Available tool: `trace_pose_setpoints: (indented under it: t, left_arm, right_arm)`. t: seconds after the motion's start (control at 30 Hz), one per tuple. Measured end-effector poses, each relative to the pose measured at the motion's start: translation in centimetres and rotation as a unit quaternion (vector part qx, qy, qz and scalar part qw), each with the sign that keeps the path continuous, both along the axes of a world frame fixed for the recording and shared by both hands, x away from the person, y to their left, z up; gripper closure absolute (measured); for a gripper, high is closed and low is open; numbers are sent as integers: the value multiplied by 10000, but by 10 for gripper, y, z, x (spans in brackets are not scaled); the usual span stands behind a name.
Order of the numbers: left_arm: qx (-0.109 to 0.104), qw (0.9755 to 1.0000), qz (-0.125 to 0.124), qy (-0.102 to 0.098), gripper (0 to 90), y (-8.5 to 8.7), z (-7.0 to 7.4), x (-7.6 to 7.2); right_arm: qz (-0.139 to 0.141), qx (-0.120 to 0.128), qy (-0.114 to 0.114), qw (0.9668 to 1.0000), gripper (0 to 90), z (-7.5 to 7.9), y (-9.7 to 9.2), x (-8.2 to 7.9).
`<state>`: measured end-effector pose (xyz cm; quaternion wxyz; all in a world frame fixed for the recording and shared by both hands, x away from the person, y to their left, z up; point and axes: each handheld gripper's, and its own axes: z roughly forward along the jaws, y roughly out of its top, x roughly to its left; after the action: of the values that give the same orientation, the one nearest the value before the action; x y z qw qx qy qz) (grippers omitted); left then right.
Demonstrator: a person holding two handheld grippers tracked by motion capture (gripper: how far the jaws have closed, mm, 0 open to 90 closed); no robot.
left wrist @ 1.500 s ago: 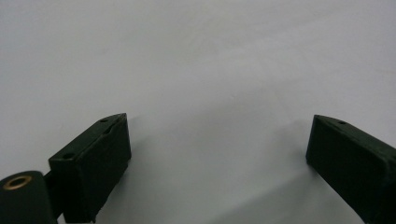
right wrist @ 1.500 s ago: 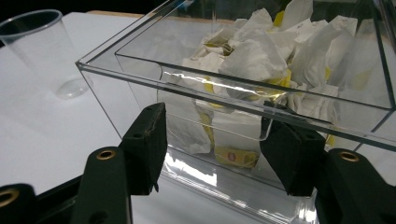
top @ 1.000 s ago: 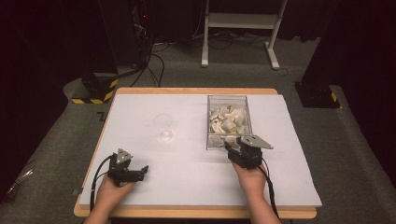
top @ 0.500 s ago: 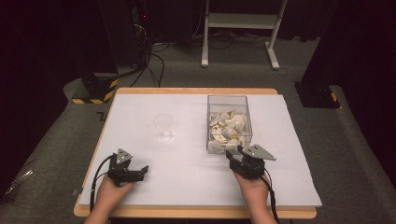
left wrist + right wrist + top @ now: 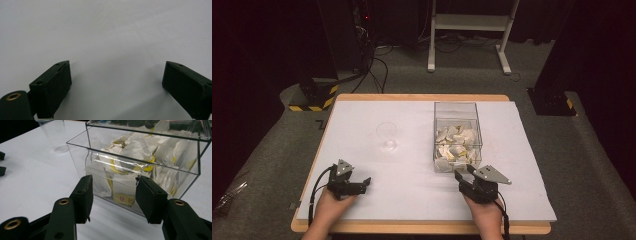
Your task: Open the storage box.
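Observation:
A clear plastic box (image 5: 456, 136) of white and yellow tea bags (image 5: 140, 152) stands right of the table's middle. My right gripper (image 5: 463, 172) hovers just in front of its near wall. In the right gripper view the right gripper (image 5: 113, 192) is open, jaws apart with nothing between them, and the box (image 5: 145, 167) is close ahead. A clear plastic cup (image 5: 387, 135) stands left of the box, and this cup (image 5: 55, 135) is at the upper left of that view. My left gripper (image 5: 361, 184) rests open at the near left, over bare white table (image 5: 107, 32).
The white tabletop (image 5: 412, 190) has a wooden rim. Dark floor, cables and a white stand's legs (image 5: 467, 30) lie beyond the far edge. The left gripper's jaw tips (image 5: 1, 162) peek in at the left of the right gripper view.
My right gripper has drawn back from the box toward the table's near edge. The left gripper has stayed in place.

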<state>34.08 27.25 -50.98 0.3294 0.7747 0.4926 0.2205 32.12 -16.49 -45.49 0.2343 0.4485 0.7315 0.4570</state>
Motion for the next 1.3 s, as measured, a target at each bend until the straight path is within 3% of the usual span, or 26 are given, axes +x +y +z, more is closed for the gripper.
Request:
trace_pose_setpoints:
  t: [0.23,0.63,0.93,1.17,1.3]
  left_arm:
    - [-20,10000,10,-13,92,0,0,0]
    - [-24,10000,-4,-24,101,0,0,-1]
    - [-45,10000,-1,-12,102,0,0,-1]
    - [-49,10000,-1,-5,103,0,0,-1]
    - [-33,10000,-14,6,103,0,0,0]
  right_arm:
    - [-2,-3,6,10000,484,1,-2,-4]
    - [-237,-66,-243,9994,488,18,-21,-5]
    - [-569,-113,-361,9977,507,30,-35,12]
    - [-790,-173,-294,9963,608,30,-38,34]
    - [-897,-52,-204,9957,702,28,-39,43]
